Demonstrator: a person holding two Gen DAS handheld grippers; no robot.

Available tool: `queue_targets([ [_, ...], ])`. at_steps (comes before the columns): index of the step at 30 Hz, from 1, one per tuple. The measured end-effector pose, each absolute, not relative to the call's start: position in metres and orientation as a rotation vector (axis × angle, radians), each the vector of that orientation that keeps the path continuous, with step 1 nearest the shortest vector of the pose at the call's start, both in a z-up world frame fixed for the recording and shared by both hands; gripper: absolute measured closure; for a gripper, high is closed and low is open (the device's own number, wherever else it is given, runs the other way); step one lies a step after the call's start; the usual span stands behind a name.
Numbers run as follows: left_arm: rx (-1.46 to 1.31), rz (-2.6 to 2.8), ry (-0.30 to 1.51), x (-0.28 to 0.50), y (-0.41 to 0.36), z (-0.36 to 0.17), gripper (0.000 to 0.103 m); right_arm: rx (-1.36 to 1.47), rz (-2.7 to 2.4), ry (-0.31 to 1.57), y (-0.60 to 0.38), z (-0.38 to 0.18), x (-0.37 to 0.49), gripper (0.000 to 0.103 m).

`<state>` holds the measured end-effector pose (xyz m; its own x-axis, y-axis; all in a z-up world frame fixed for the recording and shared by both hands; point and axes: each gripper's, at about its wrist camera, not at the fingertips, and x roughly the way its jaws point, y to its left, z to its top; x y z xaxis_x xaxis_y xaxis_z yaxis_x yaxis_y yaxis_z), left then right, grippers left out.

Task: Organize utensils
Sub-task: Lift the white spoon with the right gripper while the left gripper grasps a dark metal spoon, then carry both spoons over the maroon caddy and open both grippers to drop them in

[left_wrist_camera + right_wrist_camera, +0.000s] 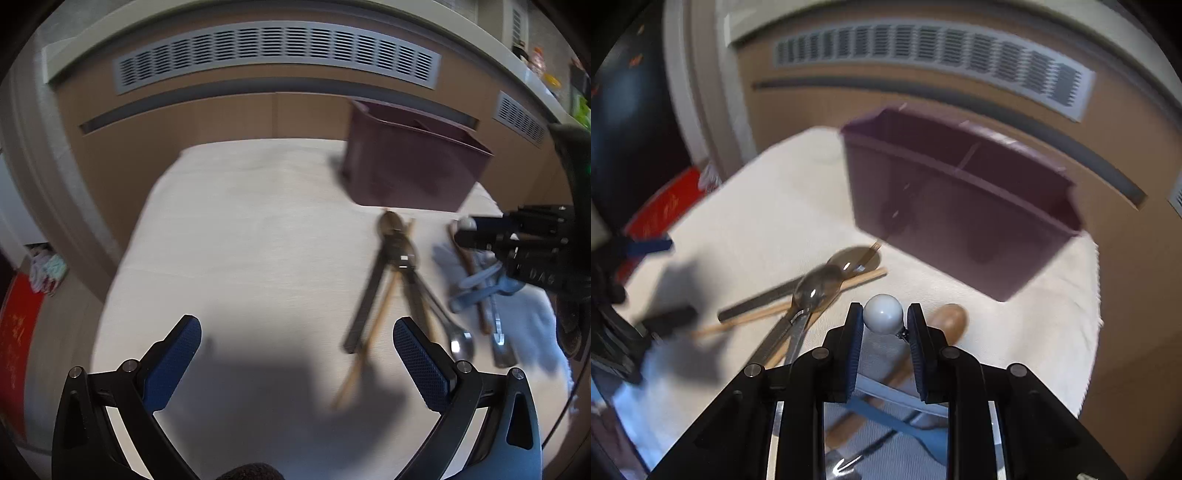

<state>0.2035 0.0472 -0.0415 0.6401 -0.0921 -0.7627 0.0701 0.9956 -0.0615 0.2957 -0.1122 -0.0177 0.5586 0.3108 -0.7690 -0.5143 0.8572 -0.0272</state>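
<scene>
Risk item: our right gripper [882,319], clamped on a round white knob [882,314], may let it roll free short of the maroon caddy [960,206]; left gripper [297,354] spread, idle.

Black frames, blue textured fingers [421,363]

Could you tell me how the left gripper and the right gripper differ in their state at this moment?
The left gripper has its jaws spread wide with nothing between them, while the right gripper has its jaws closed on a white ball. The left gripper hovers over bare cloth beside the utensils; the right gripper is above the wooden spoon, facing the maroon caddy. Both have blue pads on black frames.
</scene>
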Motion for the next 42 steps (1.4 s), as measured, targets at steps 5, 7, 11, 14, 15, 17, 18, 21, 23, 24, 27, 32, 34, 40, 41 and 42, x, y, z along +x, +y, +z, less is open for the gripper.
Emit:
queue_targets([
  [5, -0.03, -0.168, 0.891, 0.229, 0.013, -0.045, 0.001, -0.112, 0.408, 0.744, -0.152, 0.019, 0.278, 0.083],
  [7, -0.023, -0.187, 0.898, 0.24, 0.002, -0.044, 0.003, -0.035, 0.385, 0.725, -0.169, 0.023, 0.272, 0.083],
  [11, 0.006, -0.217, 0.969, 0.264, -0.017, -0.048, 0.03, 0.07, 0.367, 0.69, -0.195, 0.03, 0.258, 0.083],
  [14, 0.033, -0.211, 1.038, 0.282, -0.033, -0.059, 0.036, 0.109, 0.365, 0.677, -0.205, 0.03, 0.248, 0.083],
  [15, 0.047, -0.201, 1.055, 0.288, -0.036, -0.063, 0.039, 0.109, 0.362, 0.673, -0.207, 0.031, 0.245, 0.083],
  [17, 0.056, -0.182, 1.088, 0.299, -0.042, -0.069, 0.053, 0.102, 0.357, 0.663, -0.212, 0.032, 0.237, 0.083],
  [18, 0.049, -0.173, 1.1, 0.304, -0.042, -0.071, 0.055, 0.099, 0.353, 0.659, -0.213, 0.032, 0.236, 0.083],
  [21, 0.06, -0.154, 1.078, 0.31, -0.045, -0.067, 0.069, 0.1, 0.34, 0.648, -0.216, 0.035, 0.231, 0.083],
  [23, 0.039, -0.158, 1.056, 0.305, -0.043, -0.061, 0.069, 0.103, 0.339, 0.637, -0.217, 0.04, 0.226, 0.083],
  [24, 0.024, -0.168, 1.032, 0.299, -0.04, -0.055, 0.069, 0.107, 0.346, 0.632, -0.217, 0.044, 0.223, 0.083],
  [27, -0.021, -0.197, 0.938, 0.273, -0.03, -0.028, 0.069, 0.115, 0.367, 0.616, -0.214, 0.053, 0.215, 0.083],
  [32, -0.039, -0.213, 0.729, 0.228, -0.015, 0.023, 0.069, 0.113, 0.378, 0.58, -0.205, 0.074, 0.201, 0.083],
  [34, -0.028, -0.227, 0.65, 0.213, -0.013, 0.045, 0.069, 0.118, 0.386, 0.569, -0.201, 0.083, 0.198, 0.083],
  [40, -0.043, -0.251, 0.492, 0.199, -0.002, 0.098, 0.069, 0.121, 0.416, 0.52, -0.19, 0.119, 0.2, 0.083],
  [41, -0.036, -0.242, 0.458, 0.2, -0.002, 0.109, 0.069, 0.113, 0.412, 0.5, -0.188, 0.127, 0.203, 0.083],
  [42, -0.032, -0.237, 0.423, 0.203, -0.002, 0.12, 0.069, 0.107, 0.405, 0.475, -0.186, 0.138, 0.206, 0.083],
])
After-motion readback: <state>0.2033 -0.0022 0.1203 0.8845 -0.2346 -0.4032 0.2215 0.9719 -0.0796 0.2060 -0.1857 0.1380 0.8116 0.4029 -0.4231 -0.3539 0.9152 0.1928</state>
